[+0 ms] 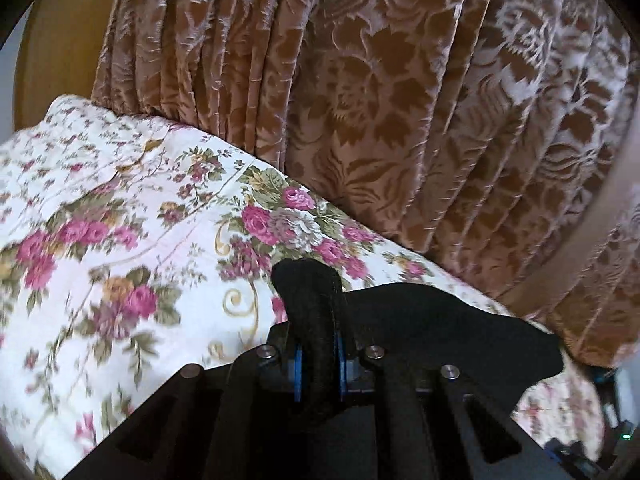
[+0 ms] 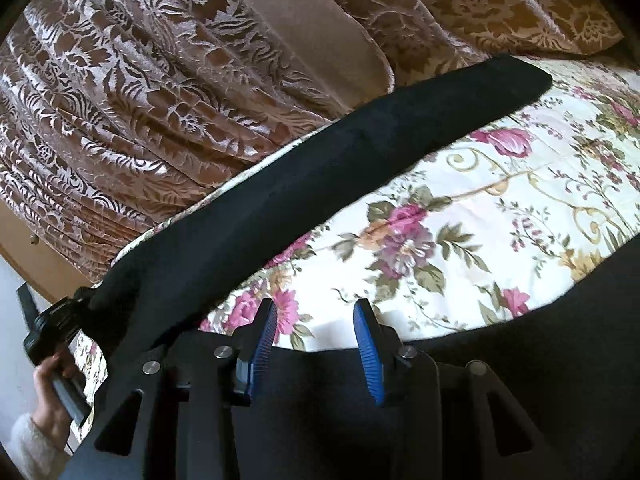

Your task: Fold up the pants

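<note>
The black pants (image 2: pixel 320 184) lie on a floral bedspread (image 2: pixel 500 200); one leg stretches along the bed's far edge by the curtain, and more black cloth (image 2: pixel 560 340) lies under the right gripper. My left gripper (image 1: pixel 318 364) is shut on a bunched fold of the pants (image 1: pixel 312 300), with cloth trailing to the right (image 1: pixel 460 340). It also shows in the right wrist view (image 2: pixel 60 320), gripping the leg's end. My right gripper (image 2: pixel 316 344) is open and empty, its blue pads (image 2: pixel 262 340) just above the black cloth's edge.
A brown patterned curtain (image 1: pixel 400 100) hangs close behind the bed. The floral bedspread (image 1: pixel 120 240) spreads to the left. A wooden panel (image 1: pixel 52 48) stands at the far left. The person's hand (image 2: pixel 48 392) in a white sleeve holds the left gripper.
</note>
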Available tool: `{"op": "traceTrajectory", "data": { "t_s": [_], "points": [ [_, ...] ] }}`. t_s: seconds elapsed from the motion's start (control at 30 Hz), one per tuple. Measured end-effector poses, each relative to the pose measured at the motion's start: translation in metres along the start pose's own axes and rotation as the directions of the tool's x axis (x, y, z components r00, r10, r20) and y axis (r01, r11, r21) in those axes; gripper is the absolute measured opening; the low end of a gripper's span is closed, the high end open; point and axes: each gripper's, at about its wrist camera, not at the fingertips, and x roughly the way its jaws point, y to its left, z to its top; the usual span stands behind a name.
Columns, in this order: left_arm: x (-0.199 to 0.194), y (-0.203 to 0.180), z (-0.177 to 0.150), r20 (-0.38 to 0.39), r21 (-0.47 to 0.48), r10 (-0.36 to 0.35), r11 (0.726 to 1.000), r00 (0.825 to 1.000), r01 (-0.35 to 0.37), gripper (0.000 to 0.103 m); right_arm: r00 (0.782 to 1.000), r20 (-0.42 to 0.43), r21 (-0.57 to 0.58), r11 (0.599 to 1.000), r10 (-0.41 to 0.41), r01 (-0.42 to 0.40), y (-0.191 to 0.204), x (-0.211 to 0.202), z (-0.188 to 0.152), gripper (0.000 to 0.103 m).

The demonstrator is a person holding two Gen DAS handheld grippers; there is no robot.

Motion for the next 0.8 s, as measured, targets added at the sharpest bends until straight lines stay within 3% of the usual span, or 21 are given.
{"op": "traceTrajectory", "data": {
  "t_s": [0.23,0.47,0.6,0.67,0.8],
  "points": [
    [-0.050,0.004,-0.037,0.049,-0.043,-0.056,0.997,0.997,0.058,0.012,1.000,-0.013,-0.024,1.000,-0.016,0.016,-0.007,-0.014,-0.008,0.040],
    [-0.090,0.001,-0.084,0.064,-0.057,-0.105,0.992,0.992,0.109,0.012,1.000,0.016,-0.055,0.998,0.022,-0.022,0.005,-0.033,-0.004,0.040],
    [-0.105,0.007,-0.107,0.064,-0.120,-0.127,0.984,0.990,0.134,0.012,0.998,0.023,-0.072,0.996,0.052,-0.050,0.016,-0.035,0.013,0.041],
    [-0.111,0.010,-0.117,0.065,-0.153,-0.138,0.977,0.988,0.147,0.012,0.997,0.006,-0.062,0.995,0.077,-0.076,0.021,-0.027,0.025,0.050],
    [-0.117,0.014,-0.133,0.067,-0.200,-0.154,0.966,0.986,0.164,0.012,0.994,-0.039,-0.056,0.993,0.106,-0.108,0.039,0.001,0.058,0.055]
  ]
}}
